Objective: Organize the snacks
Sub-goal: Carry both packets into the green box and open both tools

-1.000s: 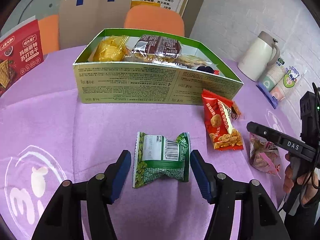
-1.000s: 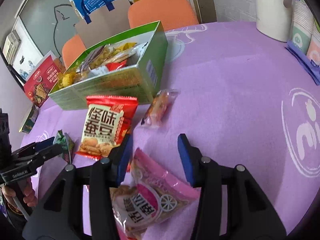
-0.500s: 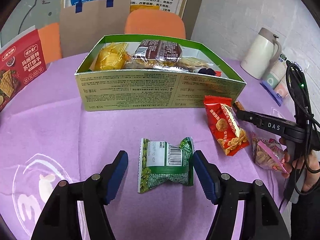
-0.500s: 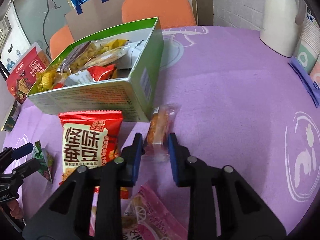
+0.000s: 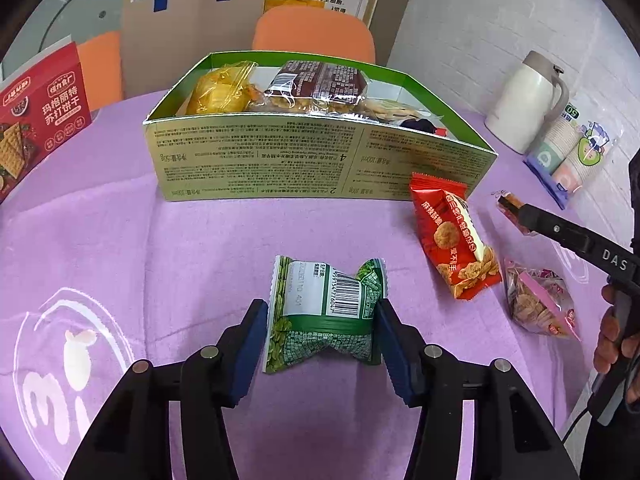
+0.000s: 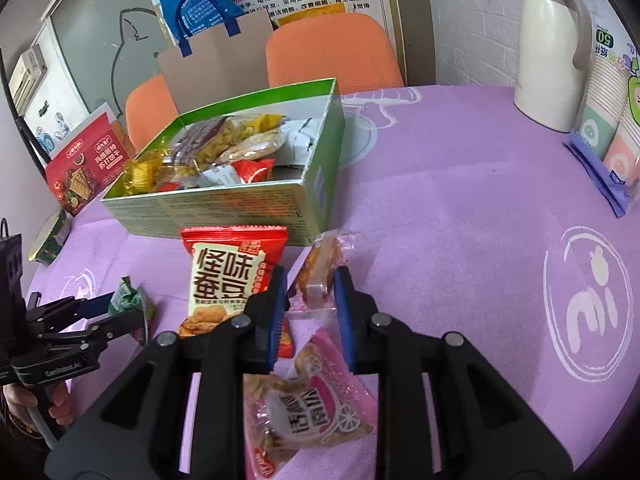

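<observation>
Step in hand: pickup of two loose snacks from the purple surface (image 5: 160, 240).

Left tongs (image 5: 320, 334): jaws closing, pads at both sides of the green packet (image 5: 324, 312), which lies flat.

Right tongs (image 6: 311, 294): clamped on the clear-wrapped cake (image 6: 318, 270), beside the box corner.

Green box (image 5: 280, 160): partly filled.

Next move, judged: both items to be lifted clear of the box wall and released inside.

Bright, even indoor light, soft shadows, sharp centre, heavy fisheye bending, dark corners.
</observation>
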`<state>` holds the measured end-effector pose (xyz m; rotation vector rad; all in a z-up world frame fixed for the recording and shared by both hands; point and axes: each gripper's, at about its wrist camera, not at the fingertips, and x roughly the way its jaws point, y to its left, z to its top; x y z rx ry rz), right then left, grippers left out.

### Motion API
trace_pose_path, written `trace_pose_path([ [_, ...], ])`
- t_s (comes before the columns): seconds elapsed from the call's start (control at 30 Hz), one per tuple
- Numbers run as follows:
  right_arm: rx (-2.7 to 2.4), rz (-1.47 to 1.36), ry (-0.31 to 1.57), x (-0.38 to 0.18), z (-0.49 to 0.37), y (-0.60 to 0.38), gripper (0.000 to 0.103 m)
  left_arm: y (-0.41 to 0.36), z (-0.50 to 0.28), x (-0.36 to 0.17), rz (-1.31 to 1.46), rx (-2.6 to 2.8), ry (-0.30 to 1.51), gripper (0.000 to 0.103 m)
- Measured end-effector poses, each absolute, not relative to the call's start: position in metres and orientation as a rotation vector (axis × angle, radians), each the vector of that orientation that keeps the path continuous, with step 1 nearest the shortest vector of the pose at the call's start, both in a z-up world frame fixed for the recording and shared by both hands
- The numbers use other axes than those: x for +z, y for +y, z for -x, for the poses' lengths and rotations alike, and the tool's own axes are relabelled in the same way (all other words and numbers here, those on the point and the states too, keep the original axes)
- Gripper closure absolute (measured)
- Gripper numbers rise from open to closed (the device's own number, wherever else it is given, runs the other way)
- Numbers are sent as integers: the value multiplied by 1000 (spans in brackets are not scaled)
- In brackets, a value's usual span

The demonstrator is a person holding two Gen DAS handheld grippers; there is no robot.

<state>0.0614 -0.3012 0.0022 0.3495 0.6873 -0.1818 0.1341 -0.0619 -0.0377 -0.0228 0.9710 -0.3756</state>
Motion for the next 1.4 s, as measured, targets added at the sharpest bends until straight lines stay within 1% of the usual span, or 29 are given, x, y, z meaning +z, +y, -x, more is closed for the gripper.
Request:
trace_pose_path([
  [0.03,-173,-343,680,5,-60,-298,77,-62,-134,-38,27,-382,975,56],
  [0.17,-152,-344,659,11,-57,-292,77,-63,-131,-35,31,-391,972,59],
  [0.4,-106,-345,601,33,-60,-284,77,-65,-129,7,37,-440,884,59],
  [0.6,-80,-323,542,58,-77,-280,77,-81,-155,45,22,-470,828,59],
  [0.73,-82,-308,525,65,-95,-282,77,-95,-180,57,14,-482,818,59],
  [0.9,-102,-281,535,60,-116,-290,77,-114,-216,49,44,-528,866,59],
  [1.2,-115,-275,598,37,-151,-311,77,-135,-272,15,35,-499,939,59],
  [1.4,-78,-272,654,22,-171,-309,77,-133,-289,5,3,-426,924,58],
])
